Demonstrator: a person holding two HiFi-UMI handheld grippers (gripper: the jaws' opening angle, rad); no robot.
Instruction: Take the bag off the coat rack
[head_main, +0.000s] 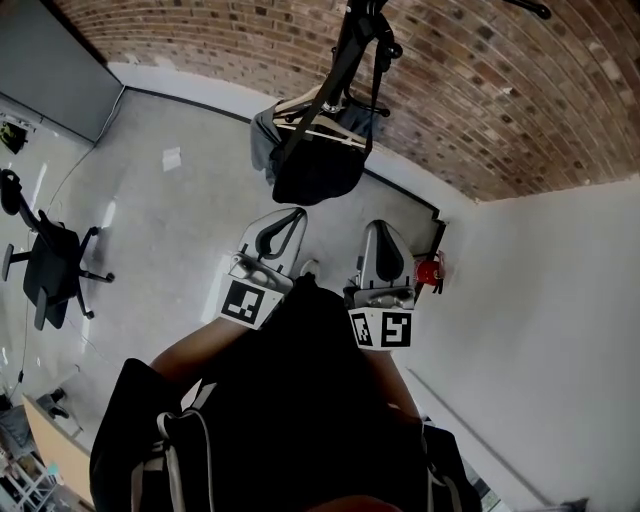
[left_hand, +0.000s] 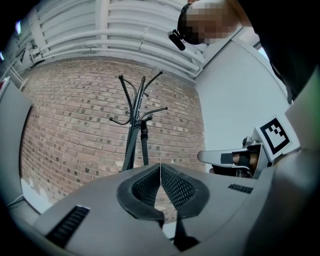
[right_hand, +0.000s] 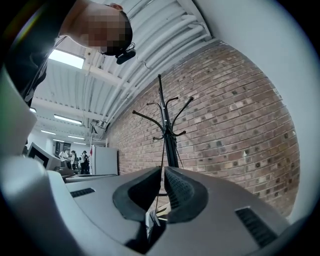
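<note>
Head view: bag (head_main: 315, 170) hangs on the rack (head_main: 352, 50), ahead of both claws and well apart from them. Left claw (head_main: 290, 222) pressed together, empty. Right claw (head_main: 385, 240) likewise closed, nothing between its jaws. Neither touches bag or strap (head_main: 377, 80). Assessment: no step of the removal done; opening a claw, reaching the strap, gripping and lifting it off the rack all remain

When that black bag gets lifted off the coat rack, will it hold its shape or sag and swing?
Probably floppy: the black bag hangs in a slack, rounded sag from a long strap, so expect it to swing. The coat rack looks thin, and may wobble if the strap catches.
</note>
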